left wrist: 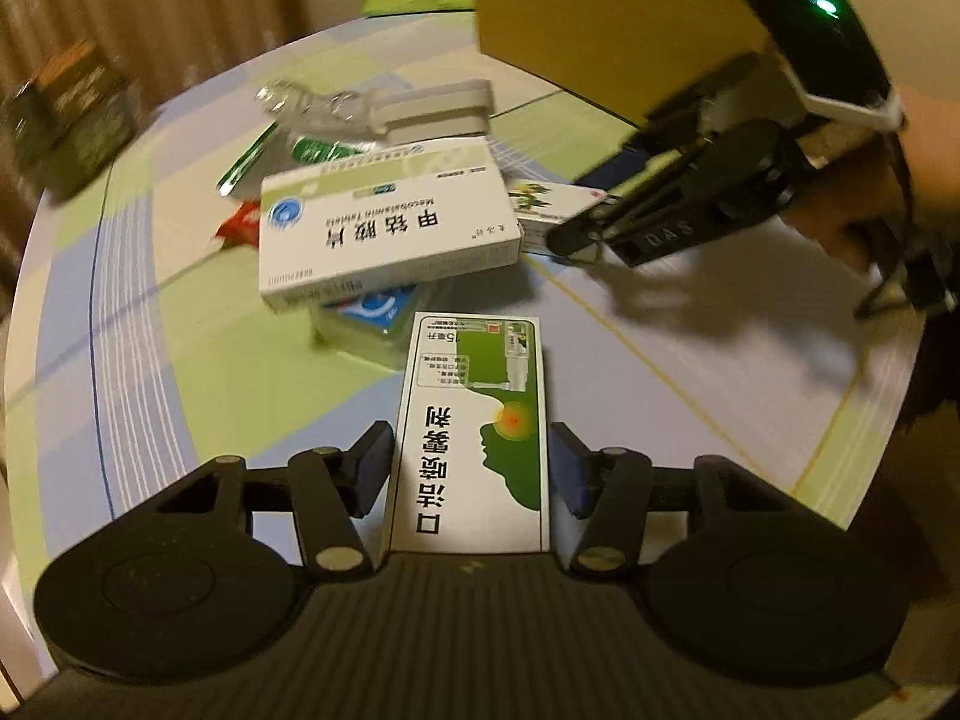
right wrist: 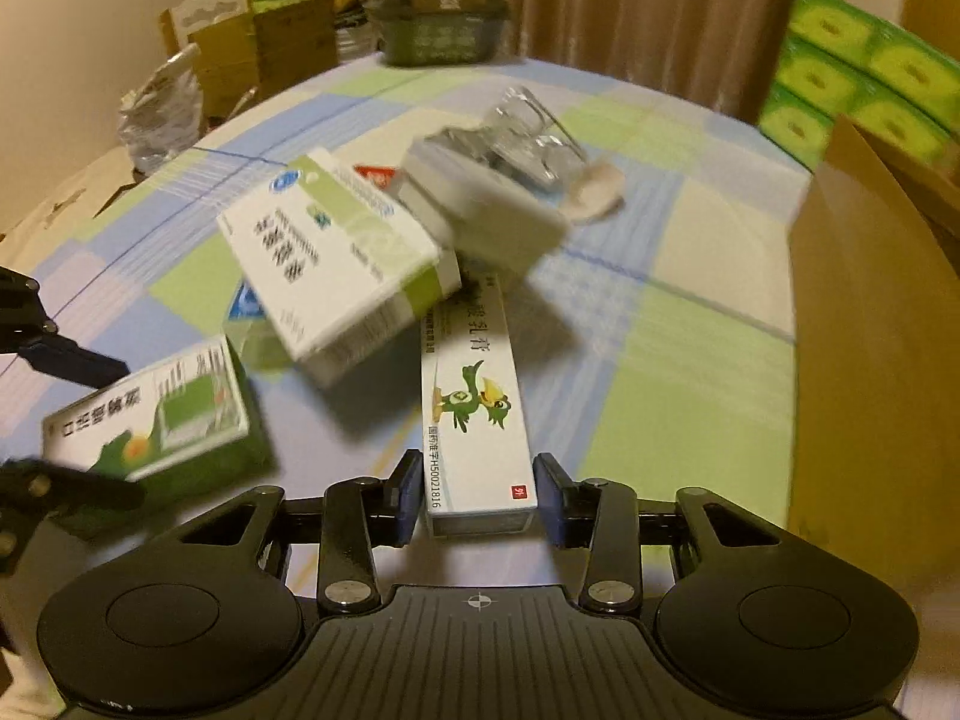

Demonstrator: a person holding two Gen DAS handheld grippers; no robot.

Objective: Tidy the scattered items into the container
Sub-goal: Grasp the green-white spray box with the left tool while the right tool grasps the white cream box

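Note:
My left gripper [left wrist: 471, 465] is shut on a green-and-white spray box [left wrist: 474, 432], its pads touching both long sides; the box also shows at lower left in the right wrist view [right wrist: 150, 420]. My right gripper [right wrist: 477, 495] has a pad on each side of a long white ointment box with a green bird [right wrist: 474, 408], with small gaps showing. A larger white-and-green tablet box [left wrist: 384, 222] lies on a pile of other packs. The brown cardboard container [left wrist: 600, 24] stands at the far right of the table [right wrist: 864, 330].
A grey-white box [left wrist: 432, 111], clear blister packs [right wrist: 528, 132], a red pack [left wrist: 240, 228] and a blue pack [left wrist: 366, 312] lie in the pile. A dark green box [right wrist: 438, 6] stands at the table's far edge. Green tissue packs [right wrist: 858, 78] are stacked behind the container.

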